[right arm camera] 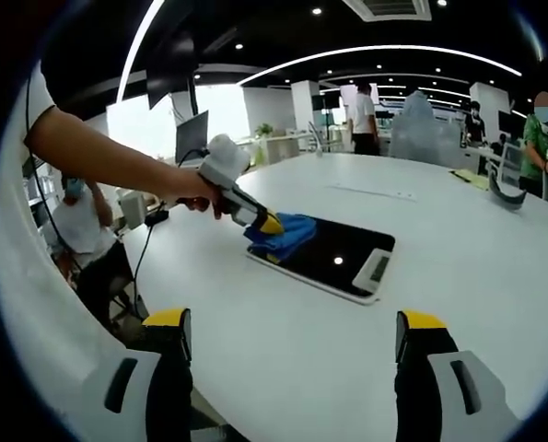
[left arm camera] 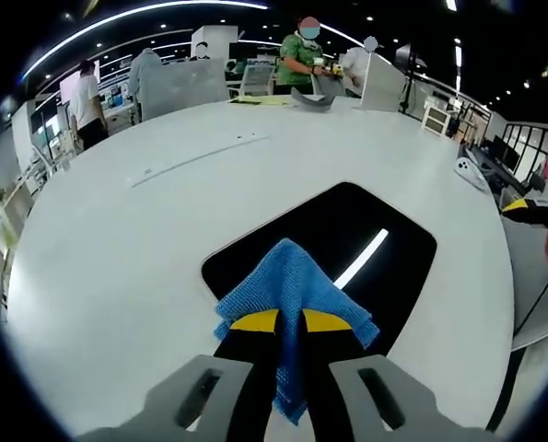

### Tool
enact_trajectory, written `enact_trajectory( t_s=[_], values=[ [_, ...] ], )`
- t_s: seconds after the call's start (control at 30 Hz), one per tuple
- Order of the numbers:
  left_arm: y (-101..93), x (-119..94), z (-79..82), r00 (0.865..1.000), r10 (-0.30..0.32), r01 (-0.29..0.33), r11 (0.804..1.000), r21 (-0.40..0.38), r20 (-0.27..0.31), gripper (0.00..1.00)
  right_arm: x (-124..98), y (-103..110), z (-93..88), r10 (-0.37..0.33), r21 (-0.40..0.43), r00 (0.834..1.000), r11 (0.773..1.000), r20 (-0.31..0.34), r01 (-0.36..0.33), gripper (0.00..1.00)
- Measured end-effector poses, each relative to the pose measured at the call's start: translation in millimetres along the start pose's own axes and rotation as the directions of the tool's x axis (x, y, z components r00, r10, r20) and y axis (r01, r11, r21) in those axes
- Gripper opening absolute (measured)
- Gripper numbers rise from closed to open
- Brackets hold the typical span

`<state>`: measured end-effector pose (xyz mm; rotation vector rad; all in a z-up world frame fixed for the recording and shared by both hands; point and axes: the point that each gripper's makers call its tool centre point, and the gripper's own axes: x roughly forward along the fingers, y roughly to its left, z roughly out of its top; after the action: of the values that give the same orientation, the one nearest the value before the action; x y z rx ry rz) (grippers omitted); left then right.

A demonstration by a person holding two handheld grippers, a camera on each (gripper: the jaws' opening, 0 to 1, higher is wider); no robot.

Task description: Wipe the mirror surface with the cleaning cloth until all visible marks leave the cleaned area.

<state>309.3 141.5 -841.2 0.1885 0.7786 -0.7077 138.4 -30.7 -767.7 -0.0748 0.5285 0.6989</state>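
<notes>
two yellow-tipped jaws of the left hand-held gripper point(left arm camera: 290, 324) rise from the bottom of the left gripper view, pressed together on a folded blue microfibre cleaning cloth point(left arm camera: 292, 293), which they hold down on the near edge of a dark rectangular mirror with a pale frame point(left arm camera: 384, 267) lying flat on the round white desk point(left arm camera: 117, 267); a bright ceiling strip reflects in the glass, and no marks can be made out on the part that shows. in the right gripper view the right hand-held gripper point(right arm camera: 295, 333) hangs over the desk's near edge with its jaws spread wide and nothing between them, well apart from the mirror, while the left one, in a person's hand point(right arm camera: 192, 187), presses the cloth on the mirror's left end. judging by this, the wipe is at one end, with most of the glass yet to be covered; whether any smears remain is too fine to tell.
</notes>
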Motion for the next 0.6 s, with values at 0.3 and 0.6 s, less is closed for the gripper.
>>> enact_trajectory(
  t_s=[0.3, 0.6],
  values=[
    [-1.2, -1.3, -1.7, 1.0, -0.001, 0.001, 1.0, 0.011, -0.005, 0.06, -1.9, 0.6, 3.8, -0.017, 0.009, 1.0, 1.0, 0.015, 0.017, 0.91],
    [-3.7, -3.7, -4.3, 1.0, 0.001, 0.0, 1.0, 0.016, -0.014, 0.06, -3.3, 2.5, 0.0, -0.022, 0.021, 1.0, 1.0, 0.017, 0.021, 0.91]
  ],
)
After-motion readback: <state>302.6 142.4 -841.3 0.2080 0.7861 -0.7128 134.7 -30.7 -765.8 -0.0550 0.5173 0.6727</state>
